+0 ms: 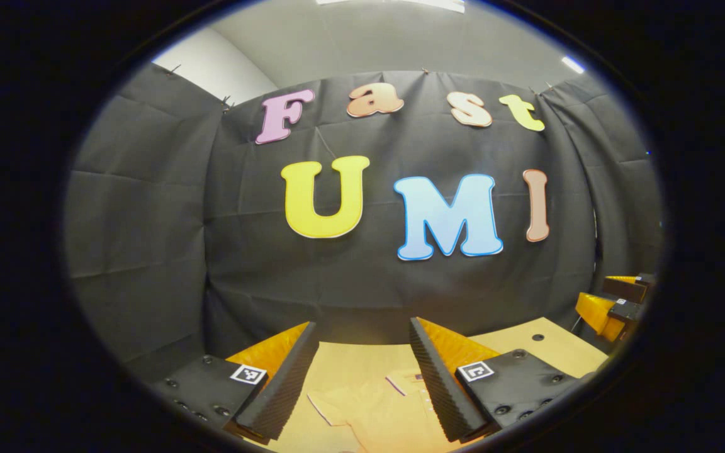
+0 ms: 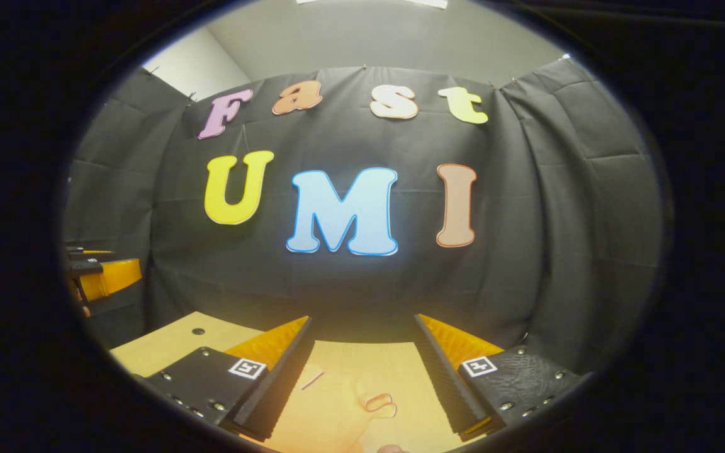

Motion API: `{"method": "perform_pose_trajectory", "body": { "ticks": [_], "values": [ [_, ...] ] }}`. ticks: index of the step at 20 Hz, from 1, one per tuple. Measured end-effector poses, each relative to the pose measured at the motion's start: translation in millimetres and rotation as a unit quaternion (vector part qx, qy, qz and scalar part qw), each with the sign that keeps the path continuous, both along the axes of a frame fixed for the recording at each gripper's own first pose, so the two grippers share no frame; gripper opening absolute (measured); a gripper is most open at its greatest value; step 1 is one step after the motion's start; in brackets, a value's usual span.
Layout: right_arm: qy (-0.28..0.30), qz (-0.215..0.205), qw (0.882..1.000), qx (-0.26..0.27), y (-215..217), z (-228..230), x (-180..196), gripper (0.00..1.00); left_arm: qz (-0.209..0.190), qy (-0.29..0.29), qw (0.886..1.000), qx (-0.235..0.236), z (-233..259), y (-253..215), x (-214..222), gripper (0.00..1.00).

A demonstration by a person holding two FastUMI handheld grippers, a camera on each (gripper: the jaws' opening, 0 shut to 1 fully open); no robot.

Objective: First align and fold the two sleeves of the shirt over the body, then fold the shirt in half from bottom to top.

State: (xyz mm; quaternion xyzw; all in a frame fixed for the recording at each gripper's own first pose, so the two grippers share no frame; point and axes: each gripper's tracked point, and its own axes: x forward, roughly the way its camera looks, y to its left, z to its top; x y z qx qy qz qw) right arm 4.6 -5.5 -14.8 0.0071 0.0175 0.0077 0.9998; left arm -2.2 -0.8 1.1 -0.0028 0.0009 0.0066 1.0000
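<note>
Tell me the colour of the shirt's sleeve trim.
The shirt is pale yellow-orange with thin pinkish-purple trim at the sleeve edge, clearest in the left gripper view.

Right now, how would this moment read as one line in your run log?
stage: start, no fold yet | left gripper: open, above shirt | right gripper: open, above shirt | shirt: on table, ungripped

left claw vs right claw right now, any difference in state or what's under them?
The left claw hangs over the shirt's collar and a short sleeve; the right claw hangs over a sleeve cuff loop. The left sits nearer the table's left side, the right nearer its right. Shared: both open, holding nothing, above the cloth.
</note>
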Motion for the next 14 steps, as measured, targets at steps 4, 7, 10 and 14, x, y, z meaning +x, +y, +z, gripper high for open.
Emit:
{"method": "perform_pose_trajectory", "body": {
  "ticks": [4,7,10,14],
  "values": [
    [0.009,-0.002,1.000,-0.001,-6,-10,4,0.97,-0.001,0.000,1.000,0.000,0,-2,-1,0.94],
    [0.026,0.000,1.000,-0.002,-11,-26,12,0.97,0.000,0.000,1.000,0.001,0,-2,-3,0.94],
    [0.066,0.014,0.998,0.003,-10,-60,26,0.97,0.002,0.000,1.000,0.004,1,0,-5,0.94],
    [0.125,0.018,0.992,0.004,-15,-114,39,0.97,0.011,0.003,1.000,0.005,-3,6,-9,0.94]
  ]
}}
